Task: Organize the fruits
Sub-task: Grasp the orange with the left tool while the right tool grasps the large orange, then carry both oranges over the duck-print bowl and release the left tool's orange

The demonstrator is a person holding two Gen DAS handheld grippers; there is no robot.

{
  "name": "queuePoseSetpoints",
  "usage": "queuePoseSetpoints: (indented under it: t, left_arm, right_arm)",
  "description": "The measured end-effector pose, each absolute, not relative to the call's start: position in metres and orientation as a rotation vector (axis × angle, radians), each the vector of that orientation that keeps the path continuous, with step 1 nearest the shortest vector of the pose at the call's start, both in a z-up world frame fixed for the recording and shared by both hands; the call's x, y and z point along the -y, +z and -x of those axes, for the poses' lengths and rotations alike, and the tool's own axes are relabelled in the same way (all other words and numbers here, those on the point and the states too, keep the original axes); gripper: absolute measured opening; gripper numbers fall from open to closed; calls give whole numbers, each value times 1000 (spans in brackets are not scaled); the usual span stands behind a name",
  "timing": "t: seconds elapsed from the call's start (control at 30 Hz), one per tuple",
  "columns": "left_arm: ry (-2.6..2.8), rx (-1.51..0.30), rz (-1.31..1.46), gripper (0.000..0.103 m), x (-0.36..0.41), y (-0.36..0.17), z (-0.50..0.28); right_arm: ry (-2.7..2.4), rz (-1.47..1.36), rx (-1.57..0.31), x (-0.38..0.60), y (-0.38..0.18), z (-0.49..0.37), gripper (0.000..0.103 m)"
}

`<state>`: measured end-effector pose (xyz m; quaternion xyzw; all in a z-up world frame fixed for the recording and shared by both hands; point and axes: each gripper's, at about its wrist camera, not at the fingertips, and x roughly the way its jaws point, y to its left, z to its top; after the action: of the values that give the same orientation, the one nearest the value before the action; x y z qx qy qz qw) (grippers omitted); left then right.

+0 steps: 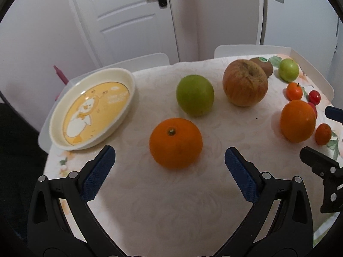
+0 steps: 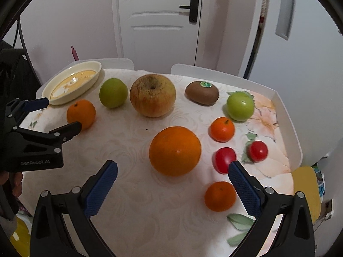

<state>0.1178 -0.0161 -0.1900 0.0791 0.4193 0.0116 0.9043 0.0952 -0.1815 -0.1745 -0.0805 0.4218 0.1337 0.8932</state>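
Note:
My left gripper (image 1: 169,155) is open, and an orange (image 1: 175,143) sits on the cloth just ahead of its blue pads, between the tips. A cream plate with a duck picture (image 1: 92,107) lies empty to the left. My right gripper (image 2: 172,166) is open too, with a larger orange (image 2: 174,150) right in front of its gap. In the right wrist view the left gripper (image 2: 62,114) stands at the far left beside its orange (image 2: 81,113). Neither gripper touches a fruit.
A green apple (image 2: 113,93), a big wrinkled apple (image 2: 152,95), a kiwi (image 2: 202,93), a small green apple (image 2: 240,106), two mandarins (image 2: 222,129) (image 2: 219,196) and two tomatoes (image 2: 225,159) (image 2: 258,151) lie scattered. The raised white table rim (image 2: 285,115) borders the right side.

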Motion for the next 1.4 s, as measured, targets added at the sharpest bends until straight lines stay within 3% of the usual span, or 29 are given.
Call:
queuePoseSetpoints:
  t: [0.2, 0.33, 0.47, 0.9, 1.0, 1.07, 1.4]
  left_arm:
    - [2, -897, -146, 96, 16, -204, -134]
    - [-8, -917, -130, 76, 17, -210, -139]
    - [1, -923, -124, 65, 18, -213, -138]
    - [-6, -934, -116, 64, 18, -210, -120]
    - [-2, -938, -112, 64, 18, -209, -115]
    - [0, -939, -102, 64, 19, -208, -111]
    - [47, -904, -61, 64, 15, -183, -87]
  right_arm:
    - [287, 184, -886, 175, -188, -108, 93]
    - [287, 194, -899, 172, -193, -114, 85]
    - [292, 174, -910, 171, -195, -116, 81]
    - [276, 169, -916, 170, -201, -122, 70]
    - [271, 163, -912, 173, -202, -124, 66]
    - [264, 174, -904, 173, -202, -124, 57]
    - [318, 151, -890, 179, -186, -122, 56]
